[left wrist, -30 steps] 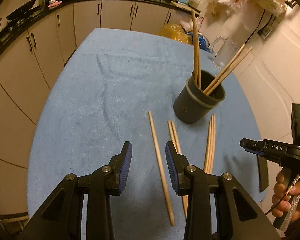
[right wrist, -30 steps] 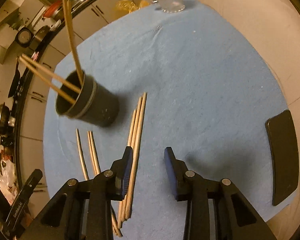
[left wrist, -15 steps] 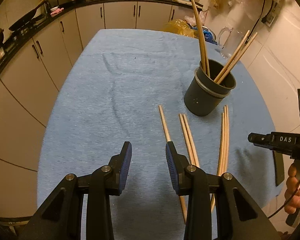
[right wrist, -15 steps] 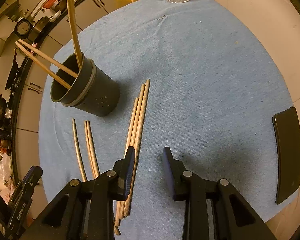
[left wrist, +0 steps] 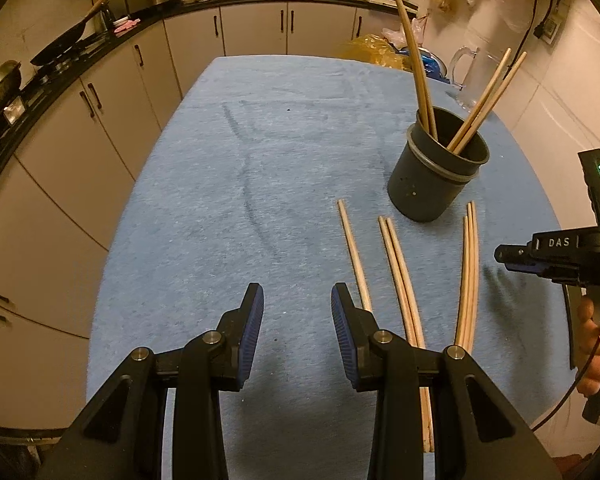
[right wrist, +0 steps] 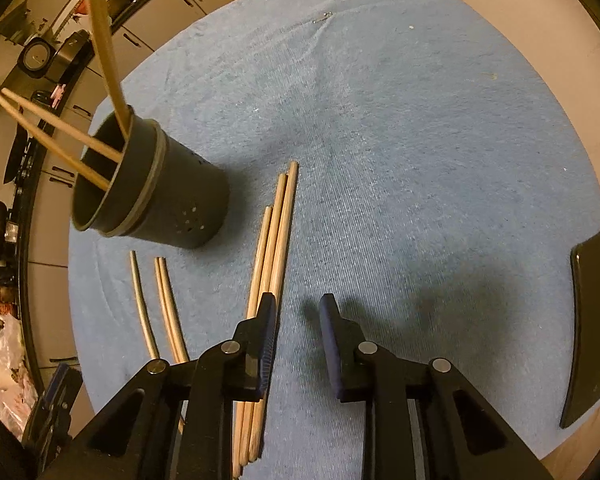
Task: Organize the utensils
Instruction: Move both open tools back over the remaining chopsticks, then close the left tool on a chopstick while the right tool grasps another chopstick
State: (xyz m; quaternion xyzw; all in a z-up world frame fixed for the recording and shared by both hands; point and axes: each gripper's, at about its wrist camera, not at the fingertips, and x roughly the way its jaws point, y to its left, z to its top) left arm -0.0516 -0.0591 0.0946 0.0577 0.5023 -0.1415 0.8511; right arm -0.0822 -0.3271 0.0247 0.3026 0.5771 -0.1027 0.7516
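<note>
- Six chopsticks lie loose on the blue tabletop [left wrist: 228,208] in front of the dark holder [left wrist: 436,178]: a single stick [left wrist: 354,254], a touching pair [left wrist: 398,270], and a bundle of three [right wrist: 274,240] off to the right.
- Four more sticks [left wrist: 474,106] already stand in the holder, fanned out wide and leaning on the rim.
- Left tool [left wrist: 297,322] hovers with its jaws apart and nothing between them, the single stick running just beside its right finger.
- Right tool [right wrist: 297,326] is likewise spread and empty, its left finger overlapping the bundle of three in view, the gap itself over bare cloth.
- Risk one, I'd say: the bundle sits outside the right tool's gap, so closing here would catch nothing or shove the sticks sideways.
- Risk two: sticks lying flush together may come up as two or three, or one may slip out and roll.
- Risk three: the holder looks light and top-heavy with those leaning sticks, so a long stick swung in low could knock the rim and tip it.
- Risk four: thin round wood on soft cloth may twist in a pinch taken off-centre.
</note>
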